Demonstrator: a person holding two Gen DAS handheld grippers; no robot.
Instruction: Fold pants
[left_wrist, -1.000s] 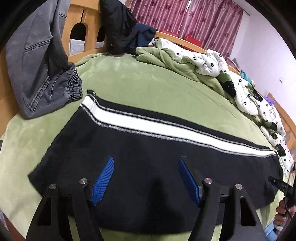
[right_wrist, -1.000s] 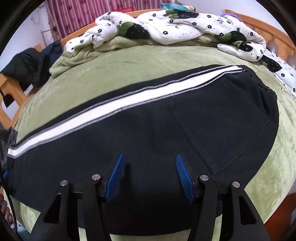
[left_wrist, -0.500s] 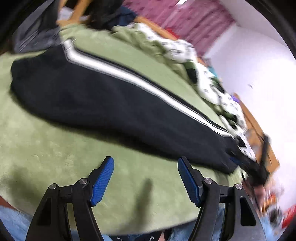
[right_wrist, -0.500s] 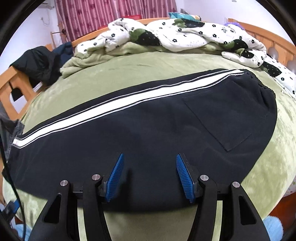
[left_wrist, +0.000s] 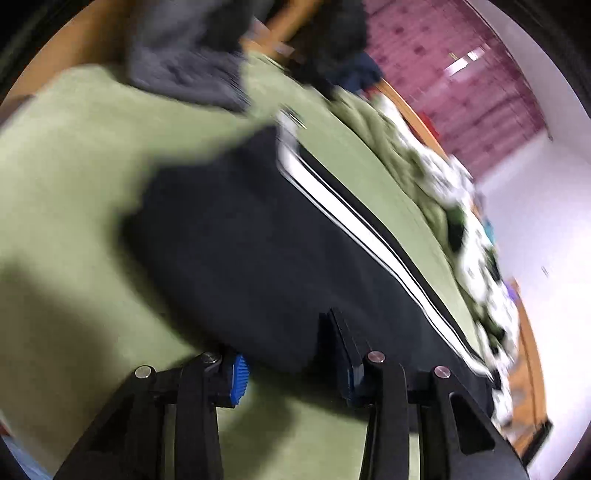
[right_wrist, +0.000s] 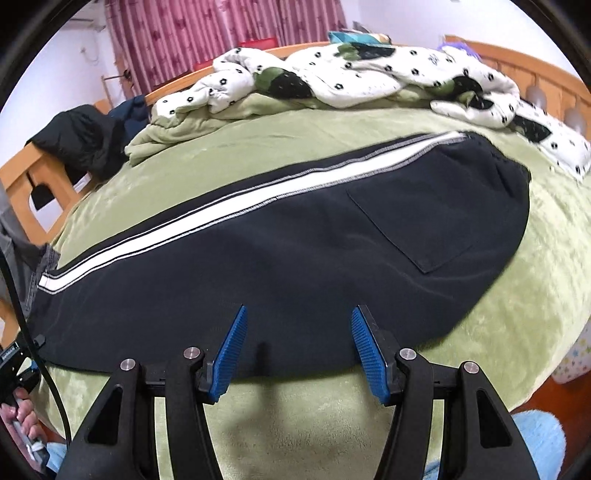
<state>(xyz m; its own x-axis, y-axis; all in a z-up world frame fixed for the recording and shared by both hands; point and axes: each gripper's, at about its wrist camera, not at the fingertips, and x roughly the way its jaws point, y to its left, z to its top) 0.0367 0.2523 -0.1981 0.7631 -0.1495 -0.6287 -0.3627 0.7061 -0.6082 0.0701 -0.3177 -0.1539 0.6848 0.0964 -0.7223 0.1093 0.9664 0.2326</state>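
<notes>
Black pants (right_wrist: 280, 266) lie flat lengthwise on the green blanket (right_wrist: 554, 258), white side stripe up, back pocket visible. Left view is motion-blurred: left gripper (left_wrist: 291, 354) jaws closing around the pants' near edge, contact unclear. Right gripper (right_wrist: 297, 347) gapes part-open, empty, over the near hem.

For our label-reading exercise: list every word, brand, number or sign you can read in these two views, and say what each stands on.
None can be read with certainty.
Small white label on the black device at the lower left edge of the right wrist view: print there, too small to read.
Black pants: white side stripe only, no lettering visible.
Patterned quilt: dark flower marks, no words.
Left wrist view: blurred, nothing legible.
</notes>
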